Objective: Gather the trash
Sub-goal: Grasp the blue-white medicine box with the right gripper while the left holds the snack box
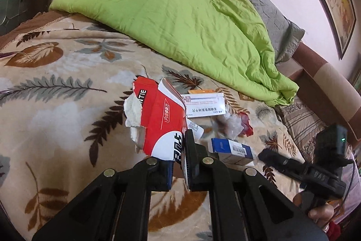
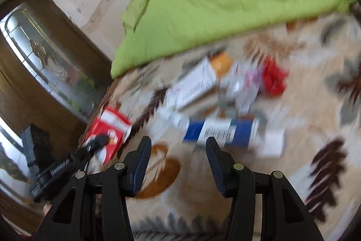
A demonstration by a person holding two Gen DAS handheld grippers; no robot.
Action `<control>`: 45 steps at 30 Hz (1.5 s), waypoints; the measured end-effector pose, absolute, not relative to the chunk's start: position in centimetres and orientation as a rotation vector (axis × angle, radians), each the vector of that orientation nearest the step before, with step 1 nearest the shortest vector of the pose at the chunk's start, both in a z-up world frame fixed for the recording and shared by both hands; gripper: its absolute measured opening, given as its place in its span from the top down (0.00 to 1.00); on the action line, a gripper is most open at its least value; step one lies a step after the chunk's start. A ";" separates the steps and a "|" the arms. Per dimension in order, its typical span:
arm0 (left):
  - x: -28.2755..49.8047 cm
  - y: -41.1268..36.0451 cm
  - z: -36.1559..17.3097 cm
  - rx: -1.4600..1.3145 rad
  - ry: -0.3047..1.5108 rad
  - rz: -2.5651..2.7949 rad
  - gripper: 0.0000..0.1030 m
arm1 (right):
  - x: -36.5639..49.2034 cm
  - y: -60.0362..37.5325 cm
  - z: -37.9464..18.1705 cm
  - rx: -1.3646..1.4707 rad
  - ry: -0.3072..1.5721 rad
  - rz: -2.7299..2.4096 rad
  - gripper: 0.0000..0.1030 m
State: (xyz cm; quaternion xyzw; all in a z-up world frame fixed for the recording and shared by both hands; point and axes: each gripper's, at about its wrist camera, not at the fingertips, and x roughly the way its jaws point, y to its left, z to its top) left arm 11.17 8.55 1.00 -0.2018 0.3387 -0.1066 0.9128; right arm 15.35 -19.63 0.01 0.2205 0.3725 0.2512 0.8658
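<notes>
the left gripper (image 1: pixel 178 164) is clamped on a torn red and white carton (image 1: pixel 161 123), which stands up between its black fingers; white paper (image 1: pixel 133 112) shows through the ripped edge at 9 o'clock of the carton. the right gripper (image 2: pixel 178 164) has its fingers spread apart with nothing between them, hovering over the leaf-patterned blanket (image 2: pixel 293 173) on the bed.

from the left gripper, a blue and white box (image 1: pixel 232 149) lies on the blanket at about 3 o'clock, just beside the carton. at 1 o'clock lies a white box with printed text (image 1: pixel 204 104), an orange edge showing behind it, and to its lower right a crumpled clear wrapper (image 1: pixel 232 122) touches a scrap of red wrapper (image 1: pixel 247 125).

in the right wrist view (badly blurred) the blue and white box (image 2: pixel 222 132) sits just ahead of the open fingers at 12 to 1 o'clock. the white box (image 2: pixel 194 84) and the red wrapper (image 2: pixel 274 77) lie farther off. the held carton (image 2: pixel 110 130) appears at 10 o'clock.

a green quilt (image 1: pixel 180 22) is heaped across the far side of the bed, with a grey pillow (image 1: pixel 268 15) behind it near the wall.
</notes>
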 end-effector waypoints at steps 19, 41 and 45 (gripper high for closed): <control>11.5 7.6 0.6 -0.363 0.695 -0.230 0.92 | 16.0 -19.0 -1.2 0.467 0.905 0.579 0.42; 10.3 5.3 1.0 -0.279 0.671 -0.270 0.92 | 16.7 -14.3 -3.5 -0.031 0.909 0.355 0.61; 9.0 4.4 1.4 -0.230 0.647 -0.265 0.92 | 15.2 -14.9 -2.3 -0.005 0.854 0.331 0.62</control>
